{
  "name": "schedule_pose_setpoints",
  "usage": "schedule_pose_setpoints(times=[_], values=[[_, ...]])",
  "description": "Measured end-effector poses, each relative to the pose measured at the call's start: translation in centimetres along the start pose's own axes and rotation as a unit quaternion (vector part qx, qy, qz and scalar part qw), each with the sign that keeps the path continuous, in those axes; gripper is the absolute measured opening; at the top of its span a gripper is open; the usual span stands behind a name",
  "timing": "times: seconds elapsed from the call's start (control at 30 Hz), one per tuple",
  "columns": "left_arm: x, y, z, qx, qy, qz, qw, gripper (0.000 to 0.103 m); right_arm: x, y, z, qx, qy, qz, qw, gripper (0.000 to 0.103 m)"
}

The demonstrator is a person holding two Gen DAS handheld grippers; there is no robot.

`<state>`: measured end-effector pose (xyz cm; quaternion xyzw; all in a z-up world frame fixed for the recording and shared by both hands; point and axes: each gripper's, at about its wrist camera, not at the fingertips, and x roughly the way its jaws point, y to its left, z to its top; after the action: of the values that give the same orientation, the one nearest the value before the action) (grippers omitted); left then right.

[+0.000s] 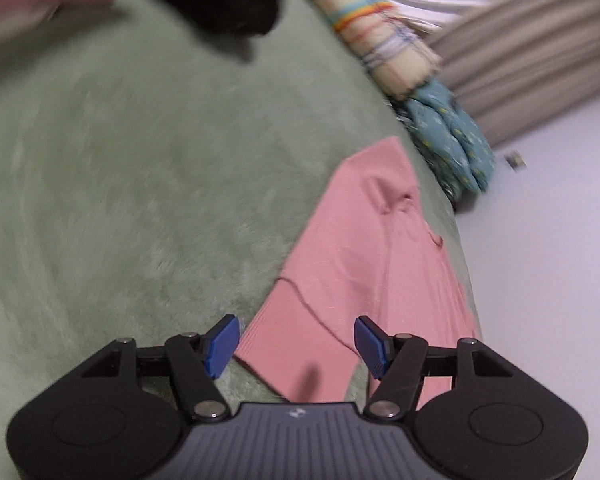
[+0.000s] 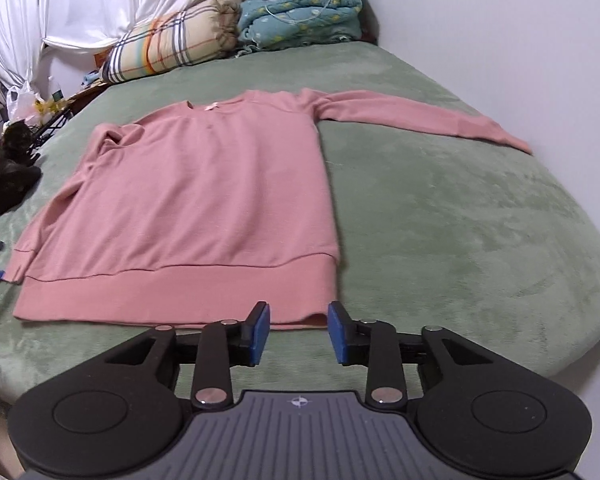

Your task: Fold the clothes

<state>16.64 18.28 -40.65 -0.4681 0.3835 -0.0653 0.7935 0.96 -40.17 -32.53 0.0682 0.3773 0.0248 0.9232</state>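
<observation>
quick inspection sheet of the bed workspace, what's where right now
surface: green plush bed cover, mostly bare on the wall side
job's things: pink long-sleeved sweater lying flat, one sleeve stretched toward the wall, the other folded along its side
clutter: plaid rolled pillow, teal patterned quilt, black cat-like shape at the bed edge
grippers: left gripper jaws open above sweater fabric; right gripper jaws open at the hem, nothing gripped
cables: nothing seen
surroundings: white curtain, pale wall
</observation>
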Motion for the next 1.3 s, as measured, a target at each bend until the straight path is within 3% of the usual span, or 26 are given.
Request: schedule_pose_setpoints(times=[0.07,0.17,0.33,0.53,0.57,0.6,0.67,0.73,0.83,0.9,1.0,1.17,1.3], values=[[0.4,0.4,-0.2,-0.023,0.005,-0.020,0.9995,0.062,-0.3,0.1,0.0,0.013,-0.003,0.006,1.000,0.033],[0.3,0.0,-0.5,-0.005,0.001,-0.007,1.0000,0.060,-0.6,0.3,0.3,0.028,-0.008,0.010,1.000,0.034],[-0.6,1.3,-1.7,-0.114,-0.056,-0.012,0.9918,0.059,-0.3,0.7,0.1,0.032,-0.001,0.010,0.999,0.035],[1.4,0.3,-1.9,-0.130,-0.078,0.006,0.9884,0.059,0.6,1.5,-0.6,0.037,0.008,0.026,0.999,0.035],[1.7,0.2,-1.5,-0.140,-0.088,0.005,0.9862,0.044,0.7,1.6,-0.6,0.036,0.009,0.028,0.999,0.035],[2.1,0.2,-1.2,-0.150,-0.095,0.005,0.9840,0.009,0.7,1.7,-0.6,0.035,0.010,0.029,0.999,0.035],[2.1,-0.2,0.0,-0.170,-0.098,0.022,0.9803,0.007,0.4,2.1,-0.6,0.024,0.011,0.026,0.999,0.035],[0.3,-1.7,1.7,-0.141,-0.127,0.021,0.9816,0.007,0.0,2.2,-0.6,0.016,0.009,0.022,1.000,0.037],[-4.6,-5.5,6.0,-0.033,-0.188,0.024,0.9813,0.007,-0.7,1.9,-0.6,0.004,0.004,0.010,1.000,0.041],[-8.1,-8.3,9.7,0.044,-0.229,0.040,0.9716,0.007,-0.8,1.5,-0.8,0.010,0.001,0.007,1.000,0.041],[-11.8,-11.4,16.1,0.101,-0.270,0.067,0.9552,0.007,-0.8,1.0,-1.0,0.029,-0.003,0.008,1.000,0.041],[-12.9,-15.6,25.0,0.151,-0.246,0.121,0.9497,0.007,-0.8,1.7,-1.3,0.036,-0.008,0.017,0.999,0.041],[-12.1,-16.9,28.7,0.162,-0.218,0.151,0.9505,0.007,-1.0,2.6,-1.4,0.031,-0.008,0.014,0.999,0.041]])
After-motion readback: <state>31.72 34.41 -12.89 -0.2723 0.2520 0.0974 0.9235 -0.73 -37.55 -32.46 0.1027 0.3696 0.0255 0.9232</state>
